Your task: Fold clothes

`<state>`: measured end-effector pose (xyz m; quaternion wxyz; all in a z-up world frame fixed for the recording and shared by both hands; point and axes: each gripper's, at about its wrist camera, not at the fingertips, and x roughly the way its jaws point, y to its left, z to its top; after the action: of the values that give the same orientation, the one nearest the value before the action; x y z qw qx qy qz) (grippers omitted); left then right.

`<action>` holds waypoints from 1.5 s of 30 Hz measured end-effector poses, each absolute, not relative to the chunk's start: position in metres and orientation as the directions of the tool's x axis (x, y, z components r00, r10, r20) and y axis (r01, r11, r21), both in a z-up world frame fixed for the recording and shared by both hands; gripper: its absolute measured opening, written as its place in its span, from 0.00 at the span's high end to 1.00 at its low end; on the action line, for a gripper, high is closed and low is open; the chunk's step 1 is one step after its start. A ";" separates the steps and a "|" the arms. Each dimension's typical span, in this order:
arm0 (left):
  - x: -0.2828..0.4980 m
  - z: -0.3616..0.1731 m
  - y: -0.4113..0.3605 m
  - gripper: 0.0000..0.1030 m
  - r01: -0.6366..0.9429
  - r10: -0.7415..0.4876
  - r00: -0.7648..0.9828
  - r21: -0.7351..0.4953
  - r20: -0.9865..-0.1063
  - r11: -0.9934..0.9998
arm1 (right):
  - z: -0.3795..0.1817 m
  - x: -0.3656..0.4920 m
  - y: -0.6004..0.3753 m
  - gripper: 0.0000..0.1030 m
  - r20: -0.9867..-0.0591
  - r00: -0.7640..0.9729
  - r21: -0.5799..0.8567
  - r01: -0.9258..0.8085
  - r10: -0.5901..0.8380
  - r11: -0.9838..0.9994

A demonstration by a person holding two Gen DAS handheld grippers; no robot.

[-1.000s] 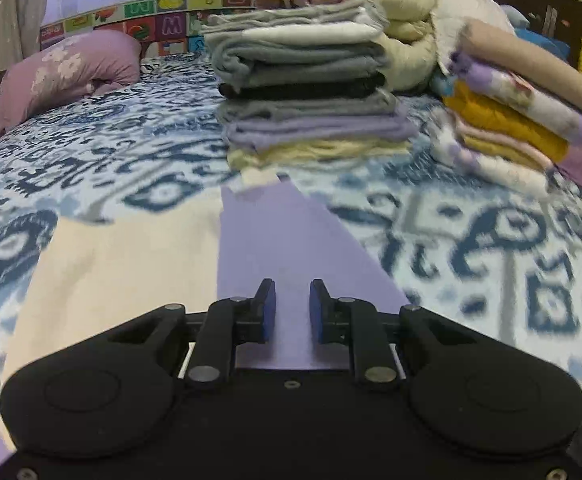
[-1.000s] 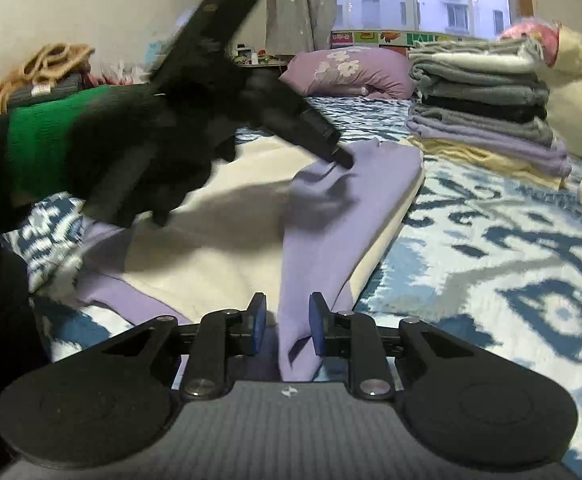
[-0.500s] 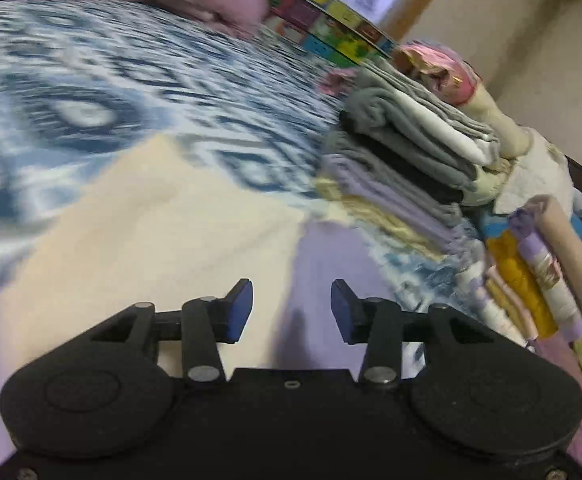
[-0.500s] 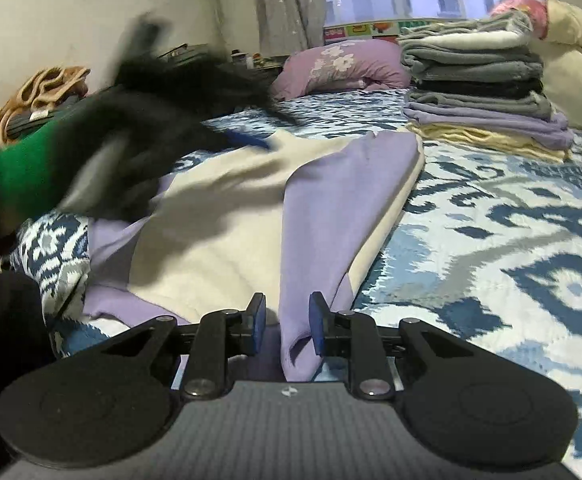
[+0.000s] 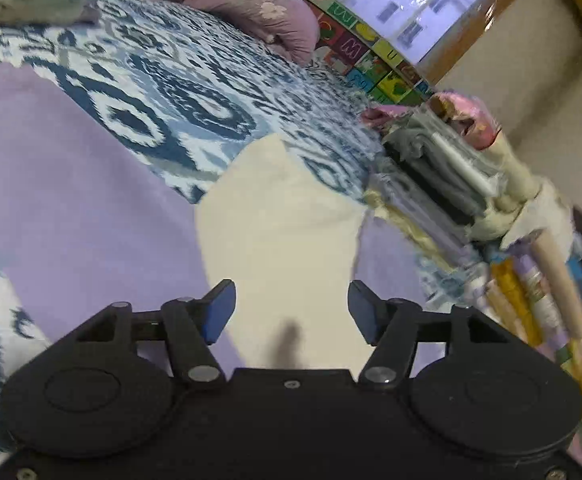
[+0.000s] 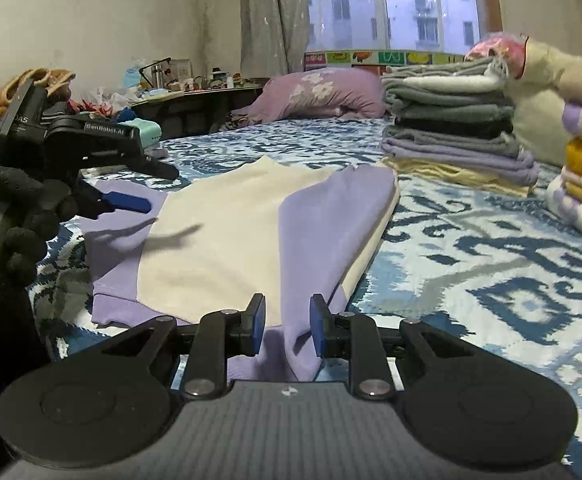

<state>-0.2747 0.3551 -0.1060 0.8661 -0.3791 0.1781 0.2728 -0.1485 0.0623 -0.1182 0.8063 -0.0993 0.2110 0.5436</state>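
Lilac-and-cream sweatshirt (image 6: 227, 240) lies on the bed (image 6: 491, 264); right gripper (image 6: 287, 326) pinches its hem, left gripper (image 5: 291, 308) jaws opening, empty.

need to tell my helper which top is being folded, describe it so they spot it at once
On the blue-and-white patterned bedspread, before the tall pile of folded clothes, lies a flat cream sweatshirt with lilac sleeves. It alone is spread out, unstacked.
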 end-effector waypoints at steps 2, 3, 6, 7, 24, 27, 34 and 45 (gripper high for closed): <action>-0.274 -0.109 0.354 0.36 -0.621 0.336 0.773 -0.537 -0.538 0.571 | -0.118 -0.153 0.065 0.75 -0.452 0.335 0.045 -0.917 0.827 0.396; -0.274 -0.109 0.353 0.36 -0.619 0.336 0.774 -0.530 -0.537 0.579 | -0.117 -0.153 0.066 0.75 -0.451 0.339 0.047 -0.915 0.826 0.402; -0.277 -0.102 0.346 0.36 -0.601 0.354 0.787 -0.496 -0.505 0.627 | -0.114 -0.148 0.064 0.75 -0.435 0.349 0.109 -0.895 0.830 0.433; -0.278 -0.100 0.345 0.36 -0.595 0.361 0.791 -0.480 -0.494 0.645 | -0.115 -0.145 0.065 0.75 -0.435 0.357 0.117 -0.888 0.827 0.445; -0.103 -0.090 0.362 0.66 -0.340 0.226 0.828 -0.139 -0.513 0.930 | -0.068 -0.003 0.181 0.78 -0.452 0.492 0.011 -0.831 0.744 0.556; -0.078 -0.106 0.361 0.66 -0.282 0.194 0.811 -0.080 -0.552 0.956 | -0.084 0.036 0.214 0.77 -0.521 0.443 0.039 -0.841 0.729 0.539; -0.075 -0.119 0.356 0.66 -0.246 0.163 0.796 -0.065 -0.583 0.967 | -0.110 0.081 0.240 0.69 -0.545 0.357 0.153 -0.847 0.759 0.509; -0.075 -0.124 0.354 0.66 -0.238 0.144 0.778 -0.074 -0.612 0.969 | -0.123 0.100 0.253 0.96 -0.515 0.344 0.211 -0.837 0.786 0.505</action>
<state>-0.0755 0.3538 -0.1243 0.9400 -0.0735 0.3174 0.1017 0.0997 0.2531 -0.1234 0.8184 -0.0448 0.2872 0.4957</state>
